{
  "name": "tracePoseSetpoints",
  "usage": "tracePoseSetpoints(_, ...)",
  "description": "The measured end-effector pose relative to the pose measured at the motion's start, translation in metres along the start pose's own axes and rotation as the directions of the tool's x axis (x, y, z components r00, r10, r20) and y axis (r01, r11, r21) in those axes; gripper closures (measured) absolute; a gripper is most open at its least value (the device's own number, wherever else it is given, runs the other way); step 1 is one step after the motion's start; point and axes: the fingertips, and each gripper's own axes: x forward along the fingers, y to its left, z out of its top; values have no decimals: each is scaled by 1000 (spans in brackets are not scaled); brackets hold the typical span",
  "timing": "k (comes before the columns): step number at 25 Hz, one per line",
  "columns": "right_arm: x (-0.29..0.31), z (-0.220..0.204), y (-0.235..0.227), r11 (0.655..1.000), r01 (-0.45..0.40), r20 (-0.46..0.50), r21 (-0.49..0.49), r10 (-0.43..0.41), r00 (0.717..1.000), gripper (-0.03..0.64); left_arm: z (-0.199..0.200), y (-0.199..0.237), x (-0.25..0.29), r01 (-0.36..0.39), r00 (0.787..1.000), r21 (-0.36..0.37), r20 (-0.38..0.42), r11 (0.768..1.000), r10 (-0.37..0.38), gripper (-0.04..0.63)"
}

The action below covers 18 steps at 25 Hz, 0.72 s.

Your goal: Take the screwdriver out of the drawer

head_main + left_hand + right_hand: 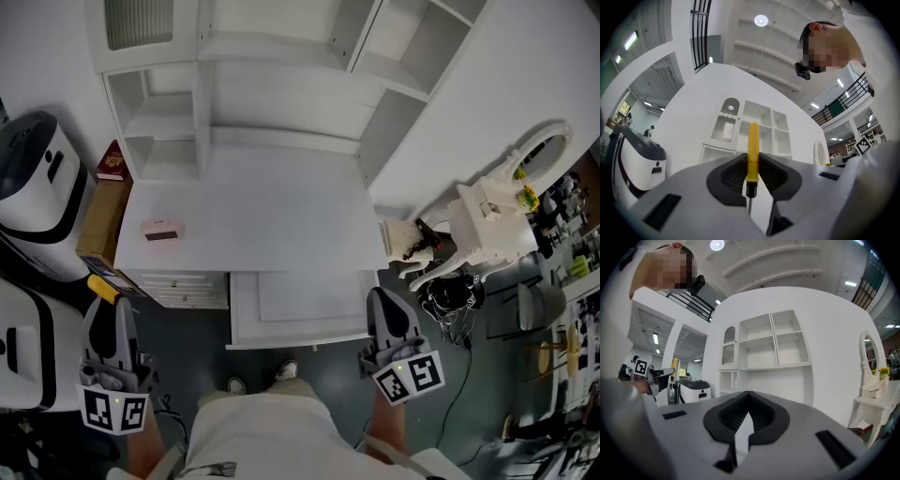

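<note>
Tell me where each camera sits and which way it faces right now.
Head view: on the person's head, looking steeply down at the white desk and open drawer; shows body, shoes, left gripper and right gripper.
Left gripper view: on the left gripper, facing the shelf unit; its jaws clamp the yellow screwdriver; the person's head shows upper right.
Right gripper view: on the right gripper, facing the same shelves; jaws shut, empty; left gripper shows at left.
Shared: both gripper views see the shelf unit and white machine.

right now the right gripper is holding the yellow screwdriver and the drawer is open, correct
No: the left gripper holds the yellow screwdriver, jaws shut on its handle, as the left gripper view shows. The drawer is open.
</note>
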Motion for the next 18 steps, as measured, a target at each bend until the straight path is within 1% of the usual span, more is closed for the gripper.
tracePoseSetpoints(6, -16, -7, 8, 999, 35, 0, 7, -35, 999, 607, -8, -2, -2, 32, 999, -19, -3, 999, -32, 515)
tracePoseSetpoints(10, -20, -4, 9, 999, 35, 8, 4, -35, 999, 607, -3, -9, 0, 50, 999, -13, 18, 999, -50, 515)
tracePoseSetpoints(18, -24, 1, 22, 1000, 26, 21, -12, -25, 999, 607, 6, -5, -12, 51, 998, -14, 42, 999, -50, 515)
